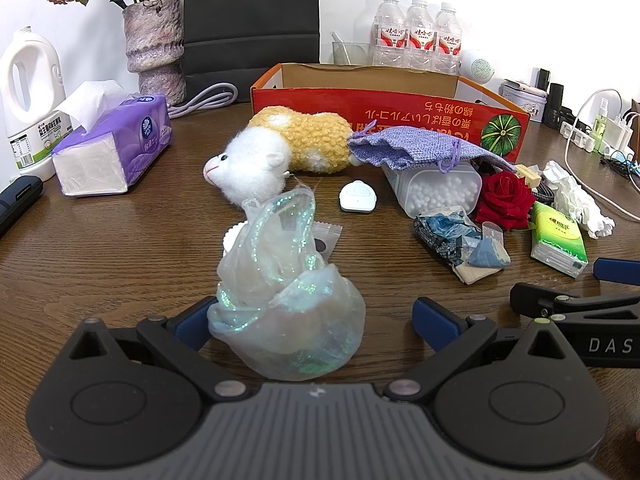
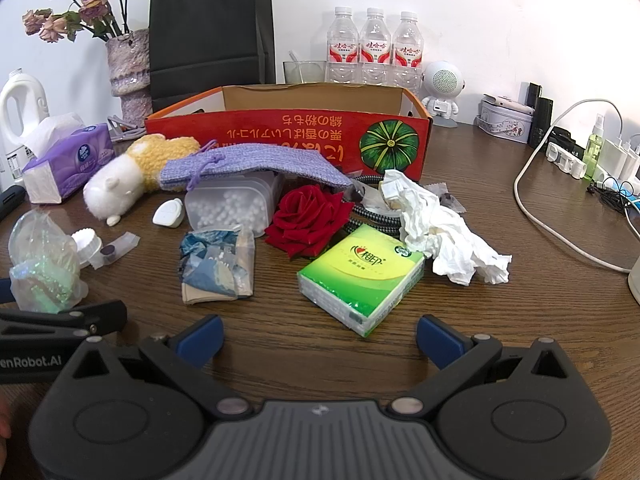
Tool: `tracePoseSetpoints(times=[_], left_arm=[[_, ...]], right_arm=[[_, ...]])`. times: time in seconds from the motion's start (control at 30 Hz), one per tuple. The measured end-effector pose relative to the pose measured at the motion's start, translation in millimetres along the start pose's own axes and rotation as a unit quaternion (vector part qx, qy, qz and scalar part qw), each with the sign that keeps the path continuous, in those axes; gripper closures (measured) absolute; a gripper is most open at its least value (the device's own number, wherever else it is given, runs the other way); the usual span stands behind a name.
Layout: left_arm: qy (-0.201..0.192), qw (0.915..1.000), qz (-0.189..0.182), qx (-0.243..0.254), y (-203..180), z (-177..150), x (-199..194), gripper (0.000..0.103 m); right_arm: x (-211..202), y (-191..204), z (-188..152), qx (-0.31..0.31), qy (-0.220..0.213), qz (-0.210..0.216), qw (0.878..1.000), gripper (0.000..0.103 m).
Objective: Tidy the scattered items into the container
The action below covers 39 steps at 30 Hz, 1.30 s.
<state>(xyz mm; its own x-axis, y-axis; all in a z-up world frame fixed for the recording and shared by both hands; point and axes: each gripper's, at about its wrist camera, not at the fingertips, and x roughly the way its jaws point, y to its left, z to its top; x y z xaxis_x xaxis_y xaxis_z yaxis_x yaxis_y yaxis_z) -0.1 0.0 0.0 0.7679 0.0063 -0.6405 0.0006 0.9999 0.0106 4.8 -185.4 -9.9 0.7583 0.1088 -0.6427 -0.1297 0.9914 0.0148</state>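
A red cardboard box [image 1: 384, 112] [image 2: 288, 136] stands open at the back of the wooden table. My left gripper [image 1: 316, 320] is open, with a sheer iridescent pouch [image 1: 286, 300] [image 2: 40, 264] standing between its fingers, against the left one. My right gripper [image 2: 320, 340] is open and empty, just short of a green tissue pack [image 2: 362, 278] [image 1: 558, 242]. Scattered in front of the box are a plush toy [image 1: 280, 148] [image 2: 132, 176], a purple knit pouch [image 1: 408, 148] [image 2: 256, 164], a clear tub of white beads [image 1: 436, 188] [image 2: 232, 204], a red rose [image 1: 506, 198] [image 2: 310, 218], a blue packet [image 1: 460, 240] [image 2: 218, 264], crumpled tissue [image 2: 444, 232] and a white tag [image 1: 357, 197] [image 2: 170, 212].
A purple tissue box [image 1: 112, 148], a white jug [image 1: 30, 100] and a vase [image 1: 154, 48] stand at the left. A black bag [image 2: 210, 32], water bottles [image 2: 374, 46], a white speaker [image 2: 440, 84], chargers and cables [image 2: 560, 208] line the back and right.
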Motion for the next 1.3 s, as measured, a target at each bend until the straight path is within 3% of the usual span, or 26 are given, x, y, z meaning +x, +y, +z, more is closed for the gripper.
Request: tracePoseSetpoints(times=[1.17, 1.3], left_arm=[[-0.002, 1.0, 0.0, 0.001, -14, -3, 2, 0.0], [-0.064, 0.9975, -0.01, 0.028, -19, -15, -25, 0.0]], right_arm=[[5, 3, 2, 0.0, 0.0, -0.002, 1.0, 0.0], [3, 3, 2, -0.001, 0.002, 0.001, 1.0, 0.0]])
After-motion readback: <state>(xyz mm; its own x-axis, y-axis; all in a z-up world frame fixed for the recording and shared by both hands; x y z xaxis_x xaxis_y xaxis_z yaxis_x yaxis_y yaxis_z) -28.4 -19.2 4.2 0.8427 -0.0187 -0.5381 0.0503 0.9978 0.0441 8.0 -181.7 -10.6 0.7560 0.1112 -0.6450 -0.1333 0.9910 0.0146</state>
